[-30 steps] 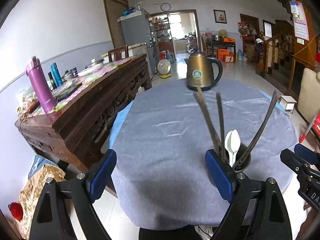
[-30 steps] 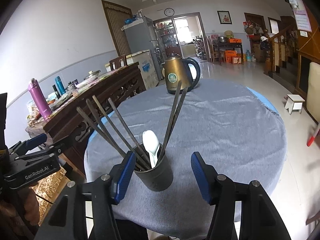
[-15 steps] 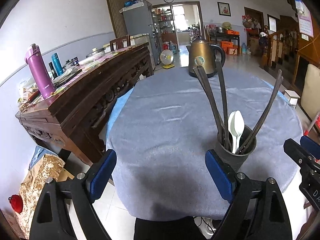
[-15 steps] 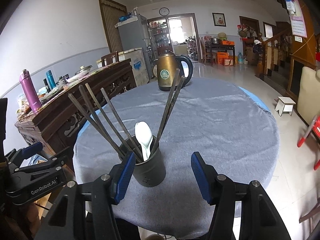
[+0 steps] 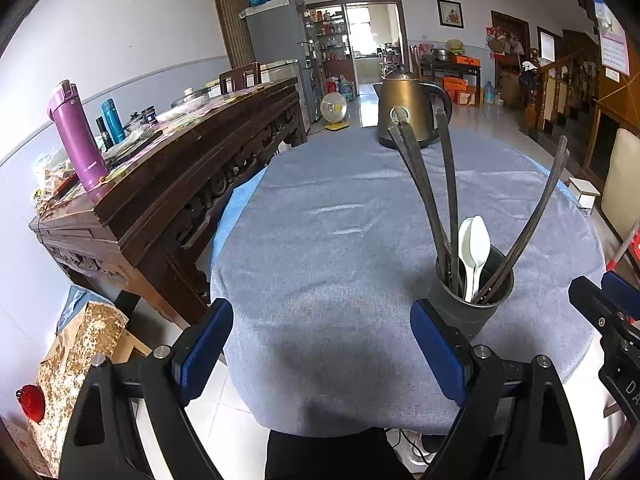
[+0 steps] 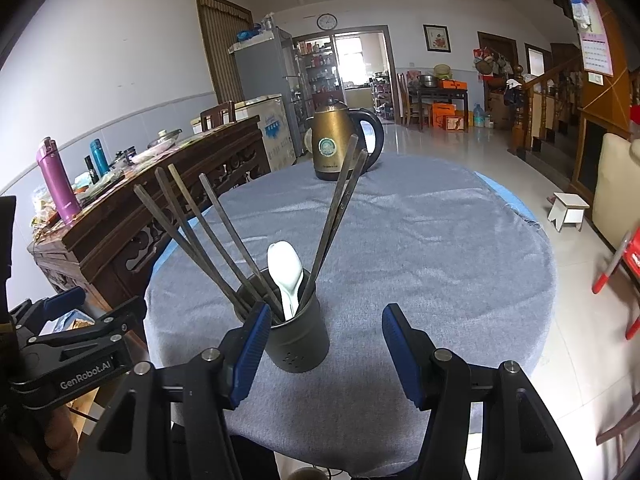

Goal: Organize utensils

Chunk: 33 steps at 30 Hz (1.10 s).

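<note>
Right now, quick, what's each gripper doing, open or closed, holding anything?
Left gripper: open, holding nothing.
Right gripper: open, holding nothing; the utensil cup stands near its left finger.

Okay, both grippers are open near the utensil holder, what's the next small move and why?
Probably ease the right gripper forward around the dark utensil holder: its jaws are open and nearly straddle it already, while the left gripper sits off to the side, holding nothing.

R tongs (image 6: 322, 356) spread wide, empty, w/ utensil cup (image 6: 298, 340) between.
</note>
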Available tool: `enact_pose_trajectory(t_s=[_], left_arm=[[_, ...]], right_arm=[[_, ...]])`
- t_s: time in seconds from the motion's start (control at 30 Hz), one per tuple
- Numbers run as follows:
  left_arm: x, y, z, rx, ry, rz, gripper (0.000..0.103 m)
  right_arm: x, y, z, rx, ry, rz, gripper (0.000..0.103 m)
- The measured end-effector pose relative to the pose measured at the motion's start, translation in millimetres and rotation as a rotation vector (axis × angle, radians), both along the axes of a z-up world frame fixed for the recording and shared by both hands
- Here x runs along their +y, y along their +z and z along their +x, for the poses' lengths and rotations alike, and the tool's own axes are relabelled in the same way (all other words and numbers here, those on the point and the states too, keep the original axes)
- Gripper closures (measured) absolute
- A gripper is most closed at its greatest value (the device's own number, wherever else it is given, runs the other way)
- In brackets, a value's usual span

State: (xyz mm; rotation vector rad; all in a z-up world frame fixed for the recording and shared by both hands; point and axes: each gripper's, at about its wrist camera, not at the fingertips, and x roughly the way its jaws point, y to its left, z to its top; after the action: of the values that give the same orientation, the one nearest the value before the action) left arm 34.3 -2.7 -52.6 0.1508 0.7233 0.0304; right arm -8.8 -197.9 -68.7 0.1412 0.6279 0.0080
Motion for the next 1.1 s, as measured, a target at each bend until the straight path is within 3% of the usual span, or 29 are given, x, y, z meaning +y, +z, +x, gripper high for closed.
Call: enact_pose_trajectory(t_s=[1.1], left_arm=[[5.2, -4.0, 6.2, 0.015, -0.018, -0.004, 0.013]], right_arm=[[7.4, -0.8, 3.7, 0.011, -0.018, -0.007, 0.041]])
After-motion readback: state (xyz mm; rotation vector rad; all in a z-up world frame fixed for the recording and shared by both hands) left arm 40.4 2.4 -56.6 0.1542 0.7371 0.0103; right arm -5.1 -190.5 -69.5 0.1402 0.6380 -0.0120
